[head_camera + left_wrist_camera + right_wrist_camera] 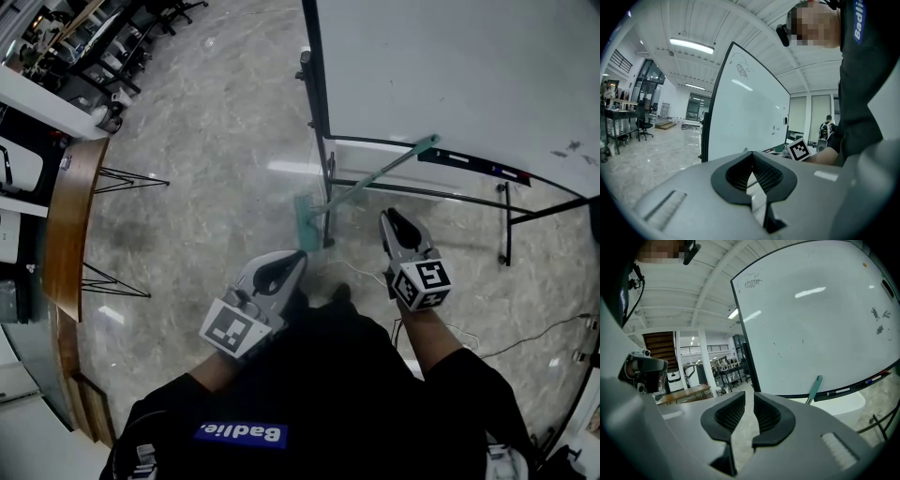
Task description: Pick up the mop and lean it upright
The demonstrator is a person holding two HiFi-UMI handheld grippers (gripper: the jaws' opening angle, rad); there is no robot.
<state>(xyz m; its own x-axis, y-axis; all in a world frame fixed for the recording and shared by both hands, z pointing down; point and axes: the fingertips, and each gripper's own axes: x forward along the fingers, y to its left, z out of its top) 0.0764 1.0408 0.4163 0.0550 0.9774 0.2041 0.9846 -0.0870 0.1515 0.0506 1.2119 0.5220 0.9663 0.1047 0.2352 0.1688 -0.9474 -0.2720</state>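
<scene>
Reading L tongs (751, 155) as pinched tip-to-tip, empty; R tongs (749, 399) as a narrow slit, nothing btwn. Holding both over floor (206, 169), short of mop (370, 181). Seeing mop head on floor, handle tilted up against whiteboard (450, 66) ledge, ahead of R tongs.

A whiteboard (450, 66) stands on marble floor (216, 122) near a wooden table (67, 225).
</scene>
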